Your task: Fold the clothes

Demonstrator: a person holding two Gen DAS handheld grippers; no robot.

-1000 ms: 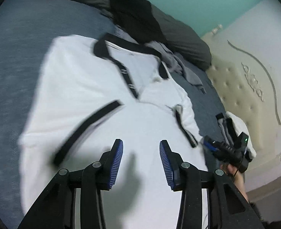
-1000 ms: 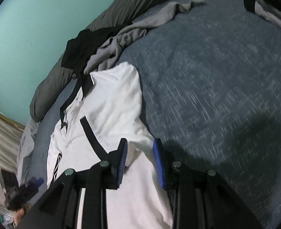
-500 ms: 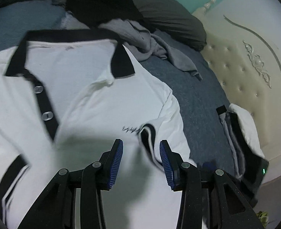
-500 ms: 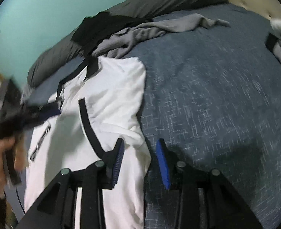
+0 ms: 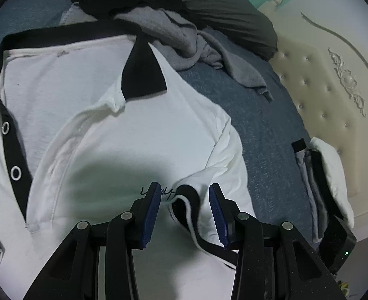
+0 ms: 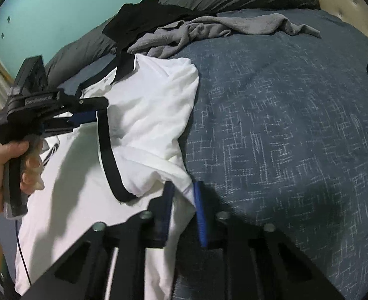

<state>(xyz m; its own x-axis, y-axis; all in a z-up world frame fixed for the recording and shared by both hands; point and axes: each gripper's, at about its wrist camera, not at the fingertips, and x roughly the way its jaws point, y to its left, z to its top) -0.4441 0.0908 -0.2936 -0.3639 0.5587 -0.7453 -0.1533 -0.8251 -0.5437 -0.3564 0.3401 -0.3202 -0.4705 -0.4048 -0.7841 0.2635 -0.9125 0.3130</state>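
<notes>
A white polo shirt (image 5: pixel 139 135) with black collar and placket lies face up on the blue bed (image 6: pixel 283 115), collar toward the far pillow, its length running from there back toward the person.

The move ahead turns on the two sleeves. In the left wrist view the left gripper (image 5: pixel 185 212) hovers right over the black-trimmed sleeve cuff (image 5: pixel 188 200), which sits folded on the chest between the two blue pads; the jaws stand partly open and do not press on it, so nothing is gripped on this side.

In the right wrist view the right gripper (image 6: pixel 184 210) sits at the shirt's right-hand edge, below the other sleeve (image 6: pixel 159 105) with its black band. Its jaws have just been closing, and a peak of white cloth at the side seam stands between the pads, seemingly pinched.

So the right hand is the one already on cloth; the left looks one closing away from the cuff. A grey garment (image 6: pixel 208 30) and a black garment (image 6: pixel 144 17) lie bunched past the collar.
</notes>
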